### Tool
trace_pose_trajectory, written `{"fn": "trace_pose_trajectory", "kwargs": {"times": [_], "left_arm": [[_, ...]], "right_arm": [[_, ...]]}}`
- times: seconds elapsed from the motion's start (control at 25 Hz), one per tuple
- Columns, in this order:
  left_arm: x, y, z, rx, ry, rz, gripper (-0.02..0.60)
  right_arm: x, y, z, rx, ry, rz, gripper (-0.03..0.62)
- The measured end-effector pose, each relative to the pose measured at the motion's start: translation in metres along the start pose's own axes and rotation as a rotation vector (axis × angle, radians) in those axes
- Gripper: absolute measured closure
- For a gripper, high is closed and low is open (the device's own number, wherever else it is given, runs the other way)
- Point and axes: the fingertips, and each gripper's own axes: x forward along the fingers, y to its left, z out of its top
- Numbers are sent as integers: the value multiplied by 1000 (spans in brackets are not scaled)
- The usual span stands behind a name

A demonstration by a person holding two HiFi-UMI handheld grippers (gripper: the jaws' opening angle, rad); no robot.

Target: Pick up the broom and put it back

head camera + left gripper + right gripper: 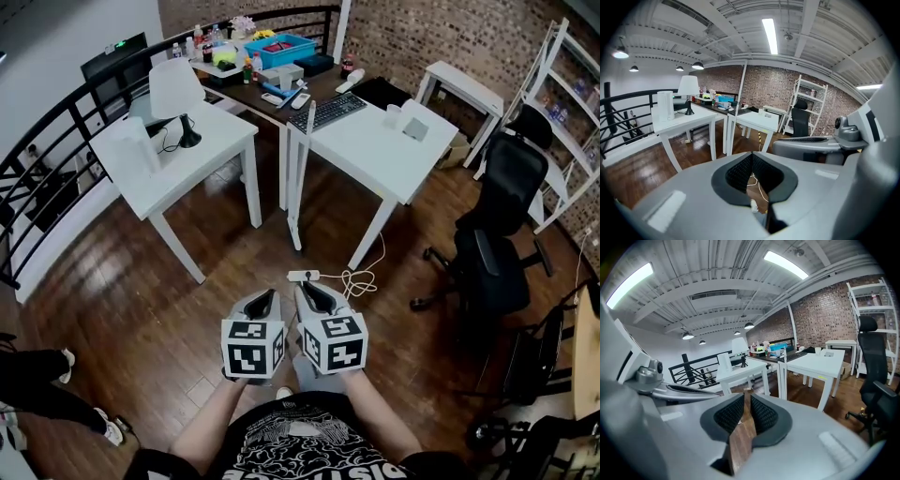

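Broom (300,178) leaning by the desk (375,150), probably light and stiff; mid-pole grasp suiting. Left tool (264,298) and right tool (314,291) hanging narrow, empty.

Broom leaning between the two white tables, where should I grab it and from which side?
Best take the broom handle on the bare stretch standing above the tabletops. It leans nearly upright in the gap between the left table and right table, so come straight in from the open floor side, jaws level across the shaft. Its head is hard to make out.
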Motion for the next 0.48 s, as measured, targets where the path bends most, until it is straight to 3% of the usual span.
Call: {"fn": "trace_pose_trajectory", "kwargs": {"times": [0.48], "left_arm": [[101, 19, 70, 10, -5, 31, 572]], "right_arm": [[88, -65, 63, -19, -22, 46, 551]]}}
